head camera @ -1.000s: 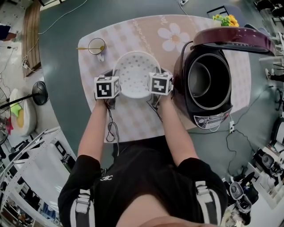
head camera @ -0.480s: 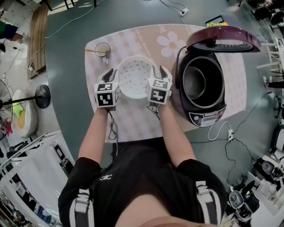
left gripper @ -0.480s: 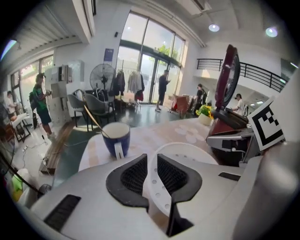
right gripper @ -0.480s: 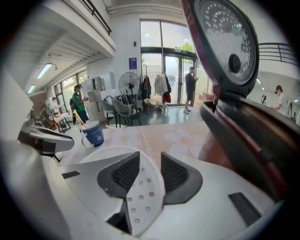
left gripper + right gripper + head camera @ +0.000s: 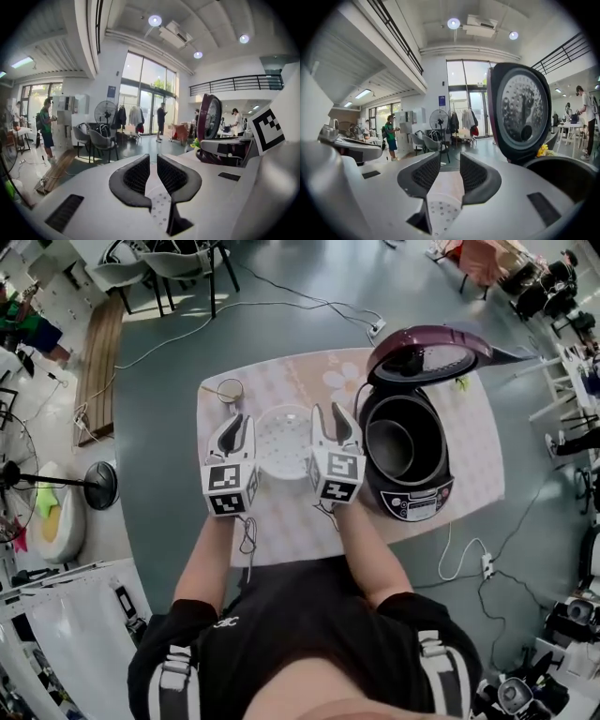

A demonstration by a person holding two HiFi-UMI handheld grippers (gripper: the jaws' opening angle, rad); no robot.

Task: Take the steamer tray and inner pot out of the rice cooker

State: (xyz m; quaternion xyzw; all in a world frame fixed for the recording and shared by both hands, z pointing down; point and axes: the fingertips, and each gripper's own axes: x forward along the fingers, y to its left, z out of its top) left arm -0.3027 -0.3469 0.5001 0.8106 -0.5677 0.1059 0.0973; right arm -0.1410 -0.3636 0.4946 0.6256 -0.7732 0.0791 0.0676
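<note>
The floral-clothed table (image 5: 473, 442) carries the steamer tray (image 5: 281, 442), rice cooker (image 5: 419, 500) and a cup (image 5: 230, 390).

We hold the left gripper (image 5: 238, 420) and right gripper (image 5: 333, 413) side by side, pointing forward. The left's jaws sit nearly together; the right's have just been opening, with nothing gripped in either.

1. Bright, even daylight comes through the tall windows (image 5: 145, 93), helped by round ceiling lights (image 5: 453, 23).
2. Head view: shadows are soft and faint, with strong fisheye bending at the edges.
3. Gripper views: a dark round vignette, blurred nearest surfaces, and glints on the rice cooker lid (image 5: 522, 110).
</note>
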